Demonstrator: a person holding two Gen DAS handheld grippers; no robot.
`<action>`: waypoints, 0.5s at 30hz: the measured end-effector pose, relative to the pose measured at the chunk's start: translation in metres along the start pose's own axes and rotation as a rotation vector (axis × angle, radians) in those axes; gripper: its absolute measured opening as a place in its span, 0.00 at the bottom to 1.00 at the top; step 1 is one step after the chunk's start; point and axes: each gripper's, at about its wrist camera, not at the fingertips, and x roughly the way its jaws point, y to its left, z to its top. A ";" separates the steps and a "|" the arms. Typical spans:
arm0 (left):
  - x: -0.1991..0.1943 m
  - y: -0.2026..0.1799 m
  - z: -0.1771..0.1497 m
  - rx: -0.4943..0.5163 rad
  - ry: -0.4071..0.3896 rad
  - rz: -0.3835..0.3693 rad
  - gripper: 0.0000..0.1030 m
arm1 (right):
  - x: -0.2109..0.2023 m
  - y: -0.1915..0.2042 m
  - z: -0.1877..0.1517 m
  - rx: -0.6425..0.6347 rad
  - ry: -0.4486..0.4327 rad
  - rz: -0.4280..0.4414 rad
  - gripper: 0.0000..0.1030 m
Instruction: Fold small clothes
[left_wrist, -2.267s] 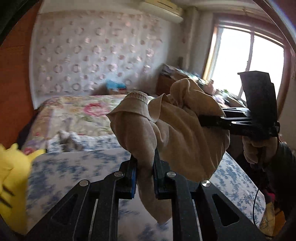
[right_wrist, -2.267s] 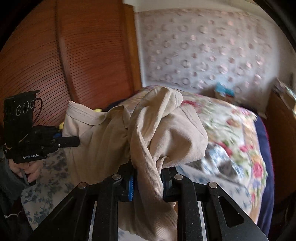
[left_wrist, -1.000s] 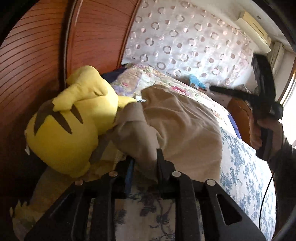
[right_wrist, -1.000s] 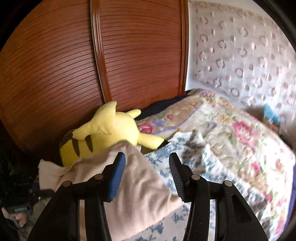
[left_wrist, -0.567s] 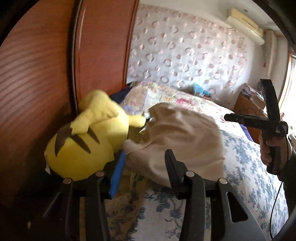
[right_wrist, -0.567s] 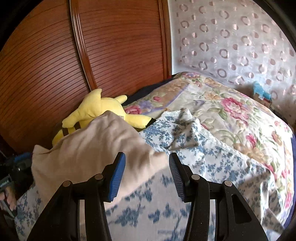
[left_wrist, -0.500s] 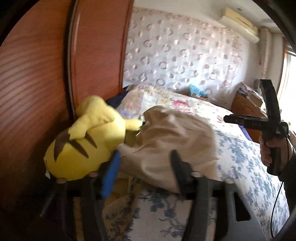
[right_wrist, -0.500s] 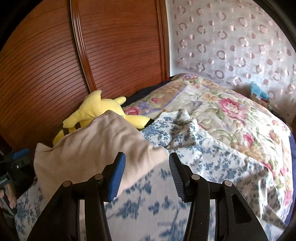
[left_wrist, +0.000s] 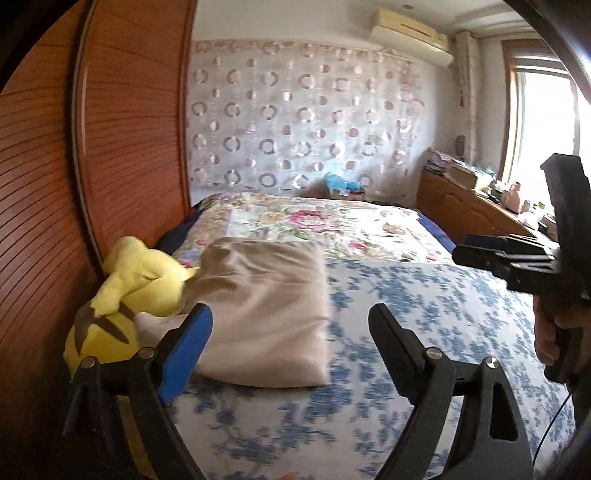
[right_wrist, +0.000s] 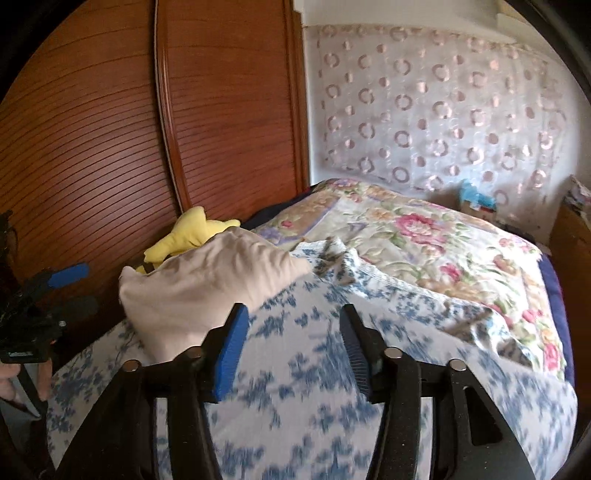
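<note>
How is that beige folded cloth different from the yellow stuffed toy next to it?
The beige garment is plain, flattened and folded into a rough rectangle; the yellow plush toy is bright, plump and marked with dark stripes. The garment lies on the blue-flowered sheet; the toy sits against the wooden wardrobe door. They touch, and neither is being held.

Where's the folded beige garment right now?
The folded beige garment lies on the blue floral sheet, touching the yellow plush toy by the wooden wardrobe, left of centre in both wrist views.
</note>
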 end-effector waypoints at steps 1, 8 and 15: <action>-0.001 -0.005 0.000 0.003 -0.001 -0.014 0.84 | -0.007 0.001 -0.005 0.008 -0.010 -0.010 0.60; -0.018 -0.046 0.001 0.040 -0.022 -0.076 0.84 | -0.058 0.001 -0.039 0.089 -0.063 -0.073 0.74; -0.044 -0.076 0.013 0.071 -0.075 -0.112 0.84 | -0.103 0.007 -0.060 0.151 -0.138 -0.156 0.74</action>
